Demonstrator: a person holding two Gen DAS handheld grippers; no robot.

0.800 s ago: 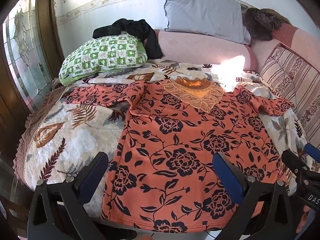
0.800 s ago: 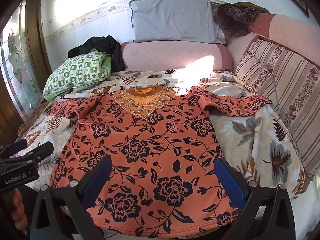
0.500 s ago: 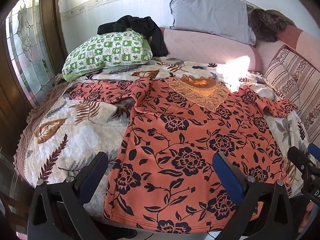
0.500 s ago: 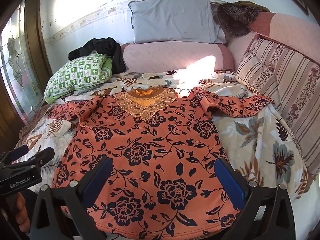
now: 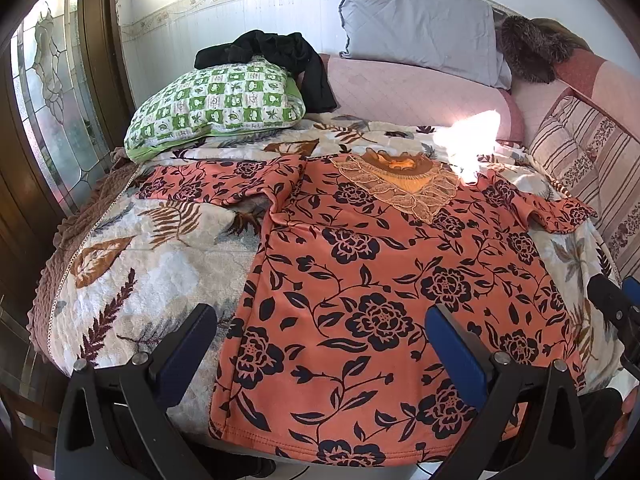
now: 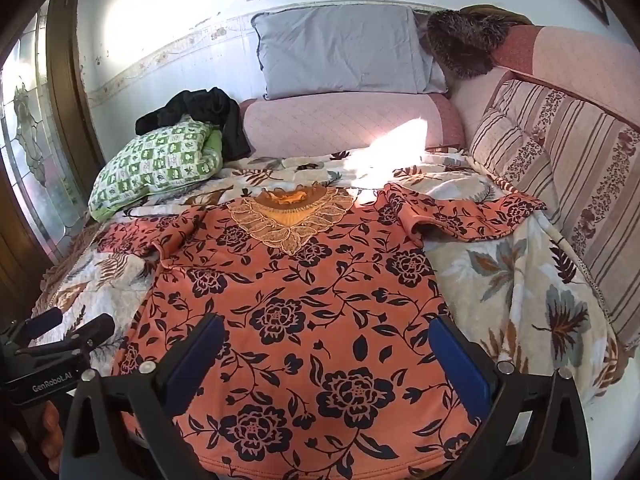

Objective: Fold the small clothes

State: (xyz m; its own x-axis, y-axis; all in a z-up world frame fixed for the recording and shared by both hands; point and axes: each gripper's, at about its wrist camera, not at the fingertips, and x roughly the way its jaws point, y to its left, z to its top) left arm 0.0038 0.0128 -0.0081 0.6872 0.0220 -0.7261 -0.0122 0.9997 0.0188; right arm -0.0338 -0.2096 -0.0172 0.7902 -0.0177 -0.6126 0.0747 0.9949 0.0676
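Left gripper [image 5: 320,344] is seen at the bottom of the left wrist view, jaws spread wide, nothing held; blue pads hang over the shirt's lower left corner area w/o visible contact. Right gripper [image 6: 326,354] sits at the bottom of the right wrist view, likewise gaping and empty, above the shirt's lower right portion. Each gripper is also glimpsed at the edge of the other's view.

Orange floral shirt [image 5: 392,280] is laid flat, front up, centre of both frames, hem at the near bed edge, lace collar [image 5: 400,184] toward the top. Both short sleeves are spread outward: left sleeve [image 5: 224,184] at mid-left, right sleeve [image 6: 468,216] at mid-right, slightly rumpled.

Progress: spreading appears done; no fold is made yet. Judged remaining: sleeves/sides to be turned in, then body to be doubled over, i.e. nearly the whole task.

Surroundings: leaf-print blanket [image 5: 152,264] under the shirt; green checked pillow [image 5: 216,108] at upper left w/ a black garment [image 5: 272,52] draped on it; grey pillow [image 6: 344,52] at top centre; striped cushion [image 6: 560,152] at right. None of these touches the shirt body. Likely obstruction is minor: right sleeve tip lies near the striped cushion, and the soft blanket may bunch under a pinch.
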